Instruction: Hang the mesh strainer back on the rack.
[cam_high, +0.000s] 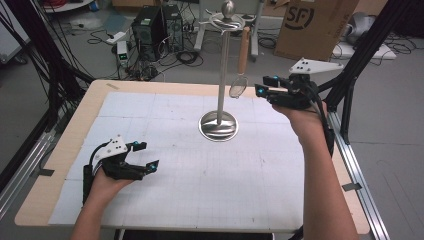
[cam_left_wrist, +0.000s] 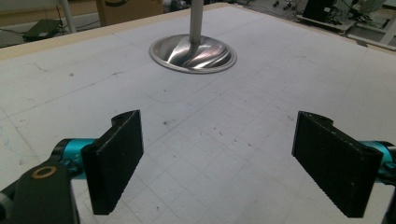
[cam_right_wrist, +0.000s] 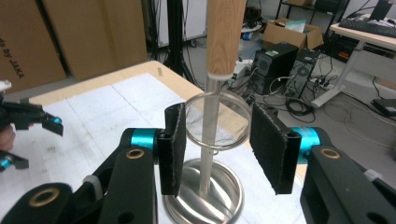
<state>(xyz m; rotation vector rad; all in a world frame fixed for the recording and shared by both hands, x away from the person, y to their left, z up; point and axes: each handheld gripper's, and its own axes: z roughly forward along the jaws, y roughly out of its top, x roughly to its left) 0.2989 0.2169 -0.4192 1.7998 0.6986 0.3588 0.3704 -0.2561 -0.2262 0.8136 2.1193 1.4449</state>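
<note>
A steel stand (cam_high: 218, 125) with a round base and tall pole stands at mid-table. A small strainer hangs from its top hook, wooden handle (cam_high: 243, 49) up and mesh ring (cam_high: 236, 86) down. My right gripper (cam_high: 262, 85) hovers open just right of the ring. In the right gripper view the strainer ring (cam_right_wrist: 216, 120) sits framed between the open pads (cam_right_wrist: 175, 149), with the stand pole (cam_right_wrist: 208, 140) behind it; contact is not visible. My left gripper (cam_high: 149, 155) rests open low over the mat at front left, holding nothing; the left gripper (cam_left_wrist: 220, 119) faces the stand base (cam_left_wrist: 192, 53).
A white grid mat (cam_high: 200, 175) covers the wooden table (cam_high: 65, 145). Beyond the far edge are computer towers (cam_high: 150, 30), floor cables and a cardboard box (cam_high: 315, 27). Black frame struts (cam_high: 360, 55) stand at the right, close to my right arm.
</note>
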